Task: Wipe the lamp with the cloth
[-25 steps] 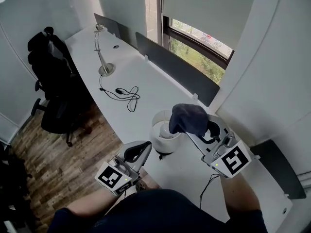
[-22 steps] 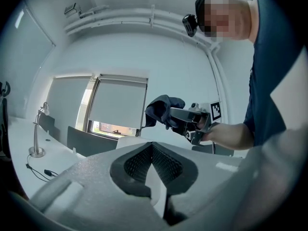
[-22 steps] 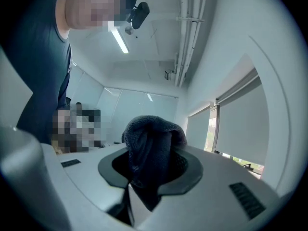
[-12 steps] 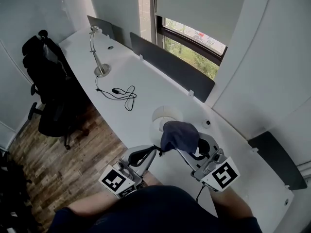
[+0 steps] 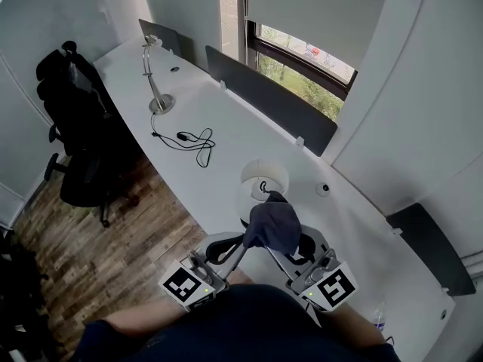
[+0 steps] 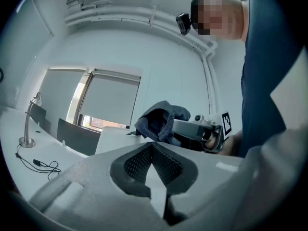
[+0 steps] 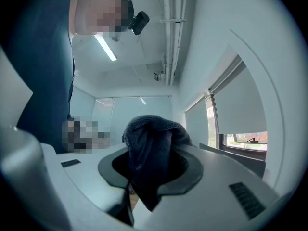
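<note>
A white lamp (image 5: 263, 179) with a round shade stands on the curved white desk (image 5: 226, 138) just beyond both grippers. My right gripper (image 5: 277, 237) is shut on a dark blue cloth (image 5: 272, 223), which bunches up above its jaws at the near side of the lamp. The right gripper view shows the cloth (image 7: 151, 143) pinched in my right gripper (image 7: 148, 170). My left gripper (image 5: 240, 240) is shut and holds nothing, its tips close beside the cloth. In the left gripper view, the left gripper (image 6: 153, 147) points at the cloth (image 6: 161, 120) and the lamp shade (image 6: 113, 137).
A silver desk lamp (image 5: 155, 78) and a coiled black cable (image 5: 193, 140) lie farther left on the desk. Dark partition panels (image 5: 272, 100) line the desk's far edge under the window. A black office chair (image 5: 79, 123) stands on the wood floor at left.
My right gripper drew the cloth off the lamp shade's top and back toward the person. The left gripper closed in beside the cloth.
</note>
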`<act>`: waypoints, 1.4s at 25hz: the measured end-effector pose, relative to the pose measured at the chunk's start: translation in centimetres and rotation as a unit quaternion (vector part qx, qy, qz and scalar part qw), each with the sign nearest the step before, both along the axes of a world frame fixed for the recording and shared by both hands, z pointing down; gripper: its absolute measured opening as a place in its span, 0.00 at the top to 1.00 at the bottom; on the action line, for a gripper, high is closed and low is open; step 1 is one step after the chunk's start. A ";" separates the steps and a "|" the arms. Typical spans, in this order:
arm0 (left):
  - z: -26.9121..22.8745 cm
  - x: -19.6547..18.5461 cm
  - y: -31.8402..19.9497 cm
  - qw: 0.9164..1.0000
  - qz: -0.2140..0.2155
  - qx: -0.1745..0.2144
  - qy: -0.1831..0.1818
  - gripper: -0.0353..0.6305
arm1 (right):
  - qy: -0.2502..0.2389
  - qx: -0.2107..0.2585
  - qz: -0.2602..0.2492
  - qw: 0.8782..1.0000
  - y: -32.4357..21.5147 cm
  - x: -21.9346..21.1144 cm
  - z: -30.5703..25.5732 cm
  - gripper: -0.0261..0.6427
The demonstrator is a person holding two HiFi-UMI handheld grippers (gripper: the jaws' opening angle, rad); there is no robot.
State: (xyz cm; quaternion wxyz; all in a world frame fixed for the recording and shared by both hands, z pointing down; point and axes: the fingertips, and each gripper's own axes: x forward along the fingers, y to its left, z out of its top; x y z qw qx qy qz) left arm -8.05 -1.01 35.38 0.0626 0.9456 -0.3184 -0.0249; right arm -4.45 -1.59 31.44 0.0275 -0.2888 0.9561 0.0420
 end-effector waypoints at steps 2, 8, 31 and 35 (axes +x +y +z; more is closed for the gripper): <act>0.2 -0.1 0.2 1.000 -0.001 -0.004 0.000 0.94 | -0.001 -0.007 -0.002 1.000 0.2 -0.1 0.5 0.78; 0.6 -0.4 0.5 1.000 -0.003 -0.008 -0.005 0.94 | -0.003 -0.025 -0.005 1.000 0.8 -0.6 1.6 0.78; 1.7 -0.1 0.6 1.000 0.005 -0.023 -0.006 0.94 | 0.014 -0.084 -0.011 0.996 2.1 -0.8 6.5 0.78; 1.8 0.0 0.6 1.000 0.005 -0.023 -0.005 0.94 | 0.017 -0.083 -0.017 0.996 2.2 -1.0 6.6 0.78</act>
